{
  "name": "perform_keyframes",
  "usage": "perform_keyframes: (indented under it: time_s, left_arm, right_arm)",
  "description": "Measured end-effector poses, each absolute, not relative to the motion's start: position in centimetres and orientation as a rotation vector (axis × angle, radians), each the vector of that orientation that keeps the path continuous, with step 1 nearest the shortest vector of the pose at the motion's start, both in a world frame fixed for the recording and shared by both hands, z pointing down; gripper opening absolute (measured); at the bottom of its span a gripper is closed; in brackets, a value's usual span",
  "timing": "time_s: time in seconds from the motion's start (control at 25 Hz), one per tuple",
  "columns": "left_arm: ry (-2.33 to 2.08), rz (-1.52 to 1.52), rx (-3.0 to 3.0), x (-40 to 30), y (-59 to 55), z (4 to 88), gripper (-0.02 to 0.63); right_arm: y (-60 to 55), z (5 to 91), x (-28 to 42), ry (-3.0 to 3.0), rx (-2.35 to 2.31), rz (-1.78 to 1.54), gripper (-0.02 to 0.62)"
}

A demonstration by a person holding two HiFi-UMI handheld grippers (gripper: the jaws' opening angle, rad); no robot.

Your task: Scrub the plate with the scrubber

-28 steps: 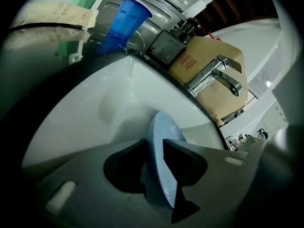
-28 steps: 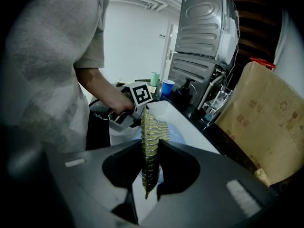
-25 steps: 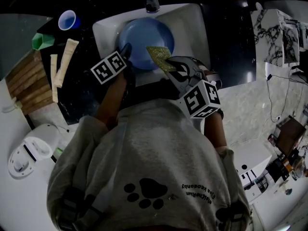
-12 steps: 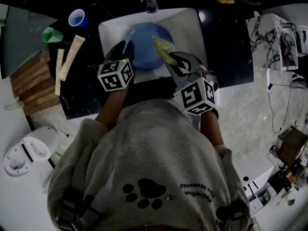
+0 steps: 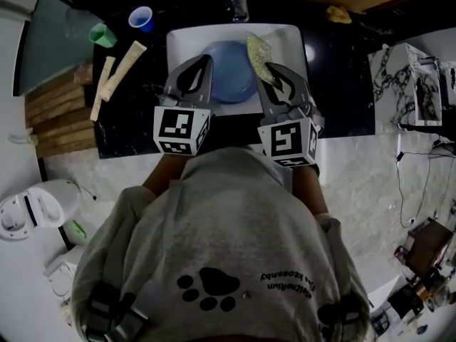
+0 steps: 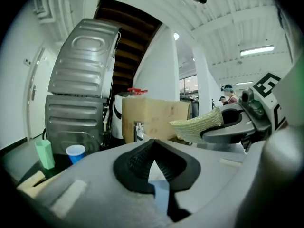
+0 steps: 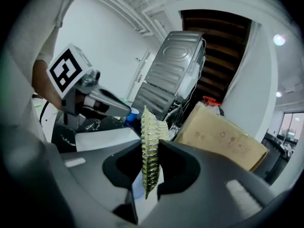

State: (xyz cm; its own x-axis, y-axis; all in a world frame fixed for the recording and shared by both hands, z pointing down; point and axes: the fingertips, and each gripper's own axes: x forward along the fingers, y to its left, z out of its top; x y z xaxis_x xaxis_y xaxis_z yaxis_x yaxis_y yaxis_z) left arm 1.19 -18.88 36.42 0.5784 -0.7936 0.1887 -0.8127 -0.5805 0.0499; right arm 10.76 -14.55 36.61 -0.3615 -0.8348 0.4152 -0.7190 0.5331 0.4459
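Observation:
A blue plate lies in the white sink. My left gripper hovers over the plate's left rim with its jaws shut, tips meeting. I see nothing pinched between them; a strip of plate shows in the gap behind the tips. My right gripper is shut on the yellow-green scrubber, which stands on edge between its pads over the plate's right rim. The left gripper view shows the scrubber at the right.
The faucet stands behind the sink. On the black counter to the left are a blue cup, a green cup, two cream tubes and a wooden board. A yellow cloth lies at the back right.
Both grippers have swung to point straight ahead, side by side. The scrubber has shifted from the plate's middle to its right rim. The left gripper's jaws have come together.

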Motion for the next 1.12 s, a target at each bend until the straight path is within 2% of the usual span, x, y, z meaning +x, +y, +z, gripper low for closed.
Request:
perform_keyframes:
  time_s: [0.24, 0.52, 1.12]
  left_arm:
    - [-1.47, 0.083, 2.785, 0.5, -16.9, 29.8, -0.002]
    - [-1.543, -0.014, 2.792, 0.0, -14.8, 26.0, -0.002]
    - [-1.605, 0.081, 2.712, 0.2, -10.6, 29.8, -0.002]
  right_arm:
    - [-14.7, 30.2, 10.1, -2.276, 1.441, -0.388, 0.077]
    - [-13.4, 25.5, 12.7, -2.407, 1.776, -0.281, 0.077]
    - [-9.4, 28.6, 12.2, -2.499, 1.773, -0.133, 0.071]
